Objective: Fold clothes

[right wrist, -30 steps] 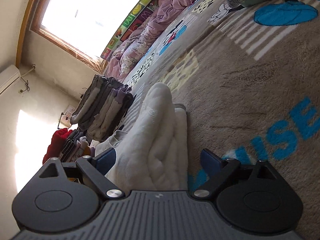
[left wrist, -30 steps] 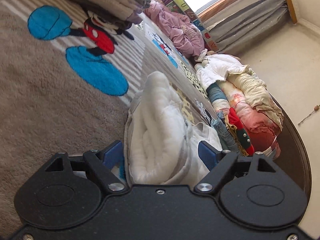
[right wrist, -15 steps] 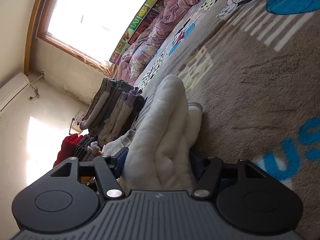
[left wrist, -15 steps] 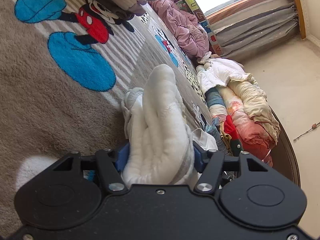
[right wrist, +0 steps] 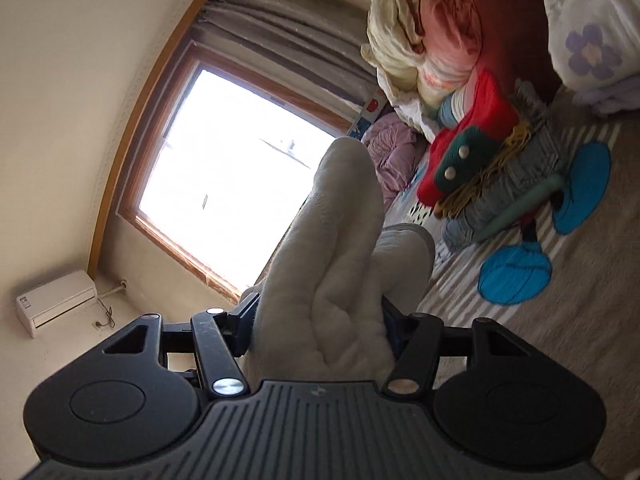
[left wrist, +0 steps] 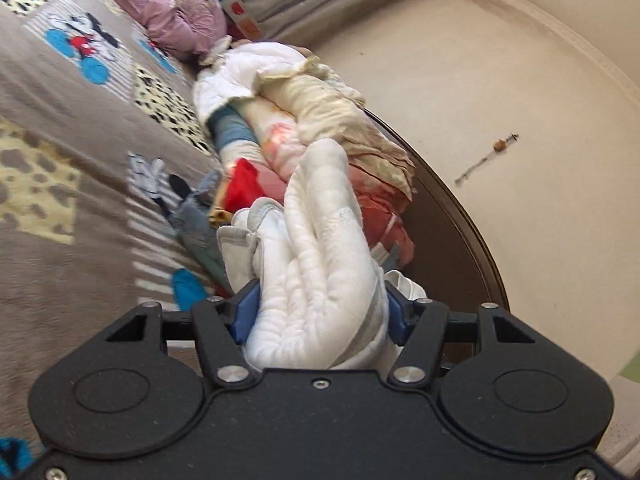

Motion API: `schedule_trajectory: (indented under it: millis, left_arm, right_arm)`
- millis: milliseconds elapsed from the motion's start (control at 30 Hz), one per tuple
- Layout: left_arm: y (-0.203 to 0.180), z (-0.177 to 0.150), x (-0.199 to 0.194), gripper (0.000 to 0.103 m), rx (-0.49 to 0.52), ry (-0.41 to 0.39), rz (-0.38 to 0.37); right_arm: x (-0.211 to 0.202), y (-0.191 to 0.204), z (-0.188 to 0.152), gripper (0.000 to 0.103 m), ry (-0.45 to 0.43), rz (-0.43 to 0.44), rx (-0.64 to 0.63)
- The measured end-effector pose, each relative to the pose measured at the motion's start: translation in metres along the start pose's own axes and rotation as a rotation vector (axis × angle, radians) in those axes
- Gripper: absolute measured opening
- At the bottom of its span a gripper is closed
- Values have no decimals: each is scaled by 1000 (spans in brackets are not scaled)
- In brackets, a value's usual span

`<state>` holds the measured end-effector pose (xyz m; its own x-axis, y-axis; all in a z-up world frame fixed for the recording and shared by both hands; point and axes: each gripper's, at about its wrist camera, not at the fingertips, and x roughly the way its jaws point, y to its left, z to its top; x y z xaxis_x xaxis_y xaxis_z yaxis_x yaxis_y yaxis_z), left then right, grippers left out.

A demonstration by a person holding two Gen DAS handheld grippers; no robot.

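Daylight is pouring through a wood-framed window (right wrist: 224, 172), washing its panes out to white, and grey curtains (right wrist: 288, 28) are hanging bunched along its frame. Cream walls (left wrist: 520, 92) are enclosing the room, and a white air-conditioning unit (right wrist: 56, 298) is sitting on one of them beside the window. A brown cartoon-print carpet (left wrist: 60, 168) with blue patches and pale stripes is covering the floor, and a dark wooden board (left wrist: 452, 232) is curving along its edge.

No readable text — no labels, no numbers
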<state>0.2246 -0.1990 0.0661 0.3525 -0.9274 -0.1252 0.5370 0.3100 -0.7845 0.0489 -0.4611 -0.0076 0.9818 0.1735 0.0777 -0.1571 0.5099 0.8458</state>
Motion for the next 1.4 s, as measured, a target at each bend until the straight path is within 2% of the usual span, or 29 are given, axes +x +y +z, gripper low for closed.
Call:
schedule_trajectory:
  millis: [233, 333, 467, 500, 533, 567, 600, 667, 700, 800, 900, 967, 1033, 1100, 1267, 1400]
  left_arm:
    - [-70, 11, 169, 60, 97, 194, -301]
    - [-80, 9, 224, 60, 128, 239, -378]
    - [-72, 0, 289, 60, 81, 310, -430]
    - [-66, -5, 303, 60, 76, 322, -411]
    - [-56, -11, 318, 60, 75, 342, -361]
    - [-38, -21, 339, 64, 64, 408, -211]
    - [-19, -32, 362, 63, 50, 478, -46]
    - [9, -48, 382, 68, 5, 515, 12]
    - [9, -47, 383, 68, 8, 509, -7]
    - [7, -47, 382, 68, 12, 503, 15]
    - [3, -43, 377, 71, 15, 494, 21]
    - [-5, -39, 374, 77, 9, 457, 7]
    - [-17, -34, 369, 81, 17, 426, 5]
    - [-30, -29, 354, 87, 59, 369, 18]
    - [-56, -19, 309, 88, 129, 281, 7]
    - [-76, -23, 266, 94, 241, 247, 48]
  right_arm:
    - [-77, -23, 111, 61, -404, -67, -69]
    - [-94, -42, 141, 61, -541, -103, -92]
    - [-101, -79, 166, 61, -655, -150, -84]
    - [-103, -91, 169, 61, -686, -164, -65]
    - [-102, -106, 173, 61, -696, -184, -28]
    - [-97, -129, 177, 61, -687, -216, 34]
    - [-89, -155, 180, 61, -671, -261, 110]
    - [-75, -202, 175, 60, -629, -353, 242]
    - [-69, -225, 171, 50, -606, -399, 305]
    - [-61, -226, 181, 55, -596, -428, 262]
    - [-58, -231, 183, 55, -601, -416, 262]
    - [-60, -225, 186, 60, -600, -410, 238]
    - [-64, -214, 189, 69, -612, -409, 195]
    - [-77, -196, 187, 83, -643, -428, 138]
    - [-96, -160, 196, 89, -699, -487, -15]
    - [-102, -132, 190, 95, -679, -513, -107]
